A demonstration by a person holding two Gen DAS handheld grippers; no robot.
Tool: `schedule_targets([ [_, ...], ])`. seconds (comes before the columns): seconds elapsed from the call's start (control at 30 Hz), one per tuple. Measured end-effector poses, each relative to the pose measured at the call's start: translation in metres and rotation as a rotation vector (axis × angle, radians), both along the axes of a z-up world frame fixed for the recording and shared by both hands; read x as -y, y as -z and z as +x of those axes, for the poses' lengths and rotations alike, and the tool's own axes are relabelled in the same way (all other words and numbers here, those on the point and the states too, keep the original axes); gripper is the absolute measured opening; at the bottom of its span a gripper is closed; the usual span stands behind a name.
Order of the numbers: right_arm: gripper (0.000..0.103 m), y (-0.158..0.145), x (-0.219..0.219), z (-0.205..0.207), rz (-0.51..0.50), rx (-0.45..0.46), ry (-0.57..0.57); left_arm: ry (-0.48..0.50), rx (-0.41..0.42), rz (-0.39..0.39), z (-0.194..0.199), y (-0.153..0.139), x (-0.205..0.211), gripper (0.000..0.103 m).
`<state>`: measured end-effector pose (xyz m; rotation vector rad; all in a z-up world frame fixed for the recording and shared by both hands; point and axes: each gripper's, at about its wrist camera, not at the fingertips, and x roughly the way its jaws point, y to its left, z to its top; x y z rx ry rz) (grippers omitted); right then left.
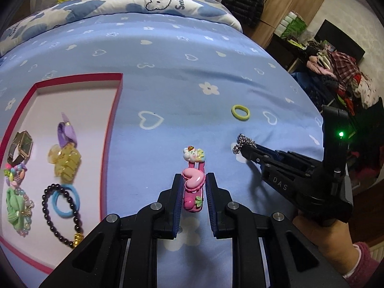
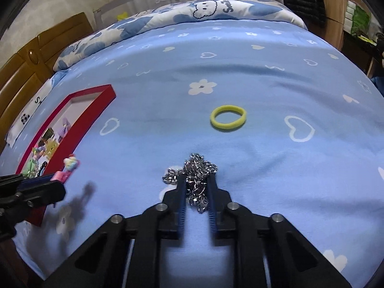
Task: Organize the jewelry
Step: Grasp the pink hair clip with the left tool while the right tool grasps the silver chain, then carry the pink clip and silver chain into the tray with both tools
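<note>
A bed (image 1: 168, 72) with light blue flower-and-heart sheet fills the room's middle. The red-rimmed white tray (image 1: 115, 110) lies left. The left hand-held gripper (image 1: 192, 192) grasps a pink cartoon hair clip (image 1: 193, 182); the right hand-held gripper (image 2: 196, 187) grasps a silver metal chain (image 2: 198, 180).

The left gripper (image 1: 193, 192) reached forward with its two fingers nearly parallel, closed against the sides of a pink hair clip (image 1: 193, 187) whose decorated end stuck out past the fingertips. To its right, the right gripper (image 2: 197, 187) pointed forward too, its fingers pinched on a bunched silver chain (image 2: 198, 180) that spilled beyond the tips. The right hand (image 1: 324, 237) wrapped the handle below that gripper, a pink sleeve at the wrist.
</note>
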<state>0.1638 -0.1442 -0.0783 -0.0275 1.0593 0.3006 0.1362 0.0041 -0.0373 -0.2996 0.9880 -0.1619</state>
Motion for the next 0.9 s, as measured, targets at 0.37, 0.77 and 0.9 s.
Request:
schedule_targets([
  [0.37, 0.01, -0.037, -0.004, -0.011, 0.141, 0.061, -0.01, -0.043, 0.047, -0.01, -0.03, -0.025, -0.026, 0.018],
  [0.77, 0.01, -0.092, -0.041, -0.025, 0.271, 0.133, -0.09, -0.151, 0.099, -0.004, -0.082, -0.051, -0.072, 0.018],
  [0.9, 0.01, -0.101, -0.059, -0.03, 0.292, 0.139, -0.136, -0.189, 0.107, -0.001, -0.1, -0.056, -0.088, 0.018],
])
